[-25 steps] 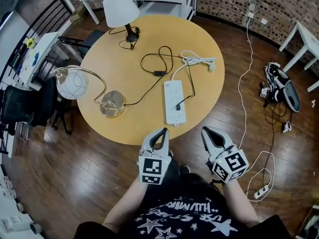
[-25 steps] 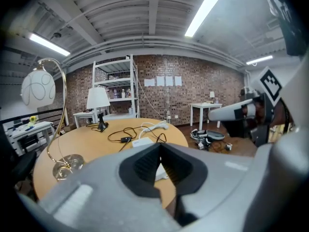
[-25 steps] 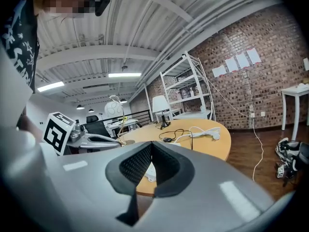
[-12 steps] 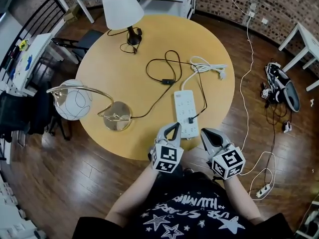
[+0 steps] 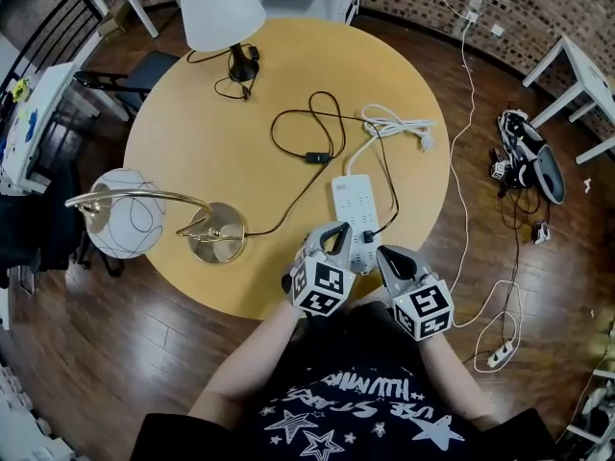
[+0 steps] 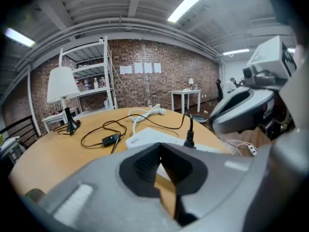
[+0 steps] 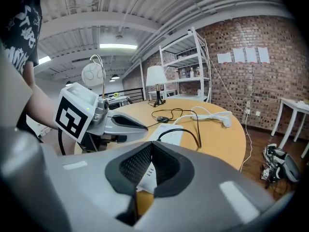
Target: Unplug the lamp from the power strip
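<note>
A white power strip (image 5: 353, 214) lies on the round wooden table (image 5: 192, 152). One black plug (image 5: 366, 233) sits in its near end. The plug's black cord, with an inline switch (image 5: 309, 157), runs to the gold arc lamp's base (image 5: 216, 246). The lamp's globe (image 5: 125, 224) hangs past the table's left edge. My left gripper (image 5: 333, 241) is shut and empty, at the strip's near left corner. Close on its right, my right gripper (image 5: 388, 258) is shut and empty too. In the left gripper view the plug (image 6: 189, 137) stands just beyond my left gripper (image 6: 161, 146).
A lamp with a white shade (image 5: 221, 8) stands at the table's far side, its cord bunched by its foot. The strip's own white cable (image 5: 394, 125) coils at the far right. On the floor to the right lie loose cables, another power strip (image 5: 497, 356) and gear (image 5: 527, 157).
Both grippers have moved forward over the table's near edge to the power strip's near end. The left one has also shifted right, so they now sit close together. Both stay shut.
</note>
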Demonstrator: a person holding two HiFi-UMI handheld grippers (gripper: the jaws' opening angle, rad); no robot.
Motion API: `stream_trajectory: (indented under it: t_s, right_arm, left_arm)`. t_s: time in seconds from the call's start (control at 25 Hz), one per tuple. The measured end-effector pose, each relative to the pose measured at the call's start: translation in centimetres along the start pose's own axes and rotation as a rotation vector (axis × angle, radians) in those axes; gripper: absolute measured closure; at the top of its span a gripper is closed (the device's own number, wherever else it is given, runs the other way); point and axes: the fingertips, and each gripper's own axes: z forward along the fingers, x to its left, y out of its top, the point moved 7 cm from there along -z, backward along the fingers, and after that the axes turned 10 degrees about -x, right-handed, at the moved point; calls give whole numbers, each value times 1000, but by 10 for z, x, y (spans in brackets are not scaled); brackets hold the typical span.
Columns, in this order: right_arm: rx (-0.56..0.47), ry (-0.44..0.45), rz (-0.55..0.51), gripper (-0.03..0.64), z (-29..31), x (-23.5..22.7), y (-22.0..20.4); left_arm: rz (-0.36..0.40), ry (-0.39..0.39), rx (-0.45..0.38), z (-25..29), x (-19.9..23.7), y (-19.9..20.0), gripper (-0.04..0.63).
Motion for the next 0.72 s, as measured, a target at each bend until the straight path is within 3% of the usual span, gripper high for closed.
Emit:
stream_trajectory:
  t_s: [0.28, 0.72]
  right_arm:
    - [49, -15, -6, 607, 13, -9, -11]
    - [106, 107, -58, 571, 29, -8, -13]
  left_arm:
    - [11, -26, 51, 25, 2, -7, 594]
    - [32, 1, 93, 40, 4, -9, 594]
